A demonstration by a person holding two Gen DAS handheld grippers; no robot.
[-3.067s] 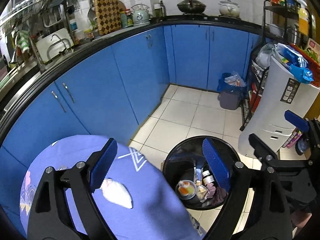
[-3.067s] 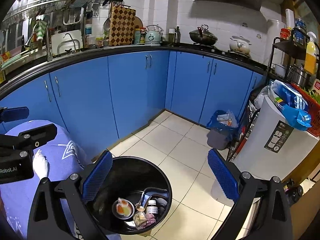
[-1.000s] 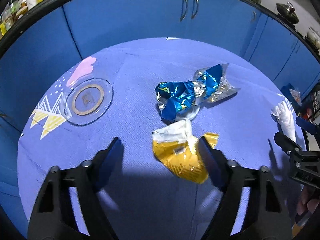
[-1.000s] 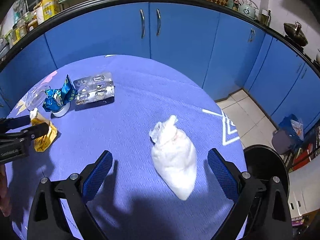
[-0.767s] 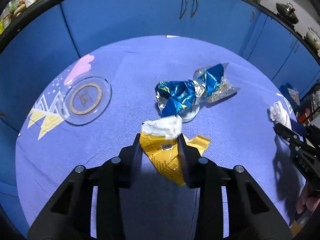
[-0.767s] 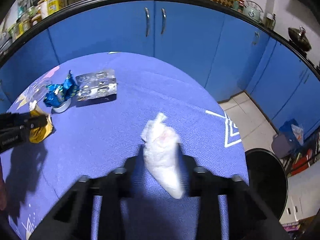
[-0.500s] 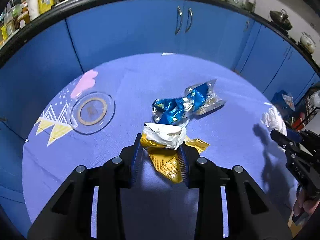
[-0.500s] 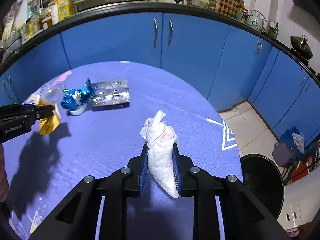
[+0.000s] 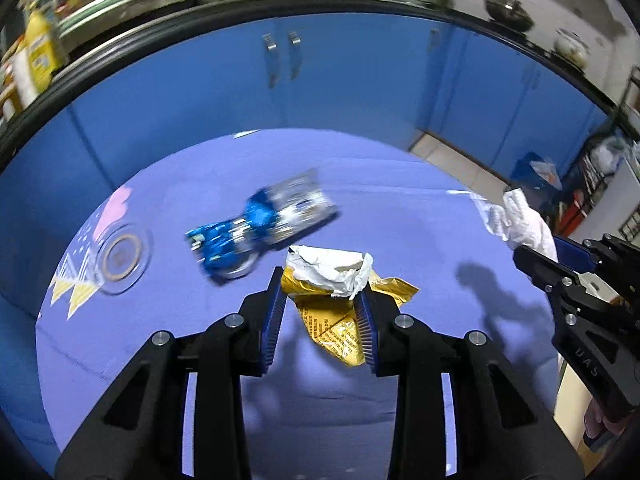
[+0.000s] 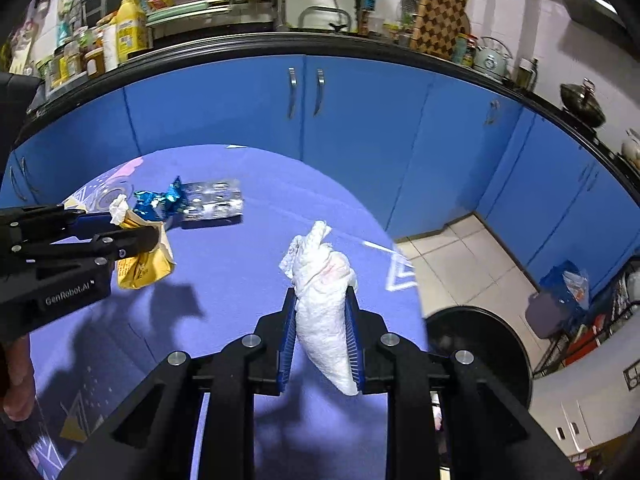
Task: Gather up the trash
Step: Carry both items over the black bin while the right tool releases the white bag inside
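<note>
The left gripper [image 9: 320,300] grips a yellow wrapper [image 9: 332,312]. The right gripper [image 10: 322,320] grips a white tissue [image 10: 324,300], above the tabletop [image 10: 224,276] near its right edge.

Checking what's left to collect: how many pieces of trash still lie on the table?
2: the blue wrapper and the silver blister pack beside it on the table. More may be hidden.

Blue cabinets [image 10: 360,128] are curving round under a cluttered black countertop [image 10: 280,46], with pale floor tiles [image 10: 472,264] showing beyond a purple-clothed table [image 10: 224,280].
</note>
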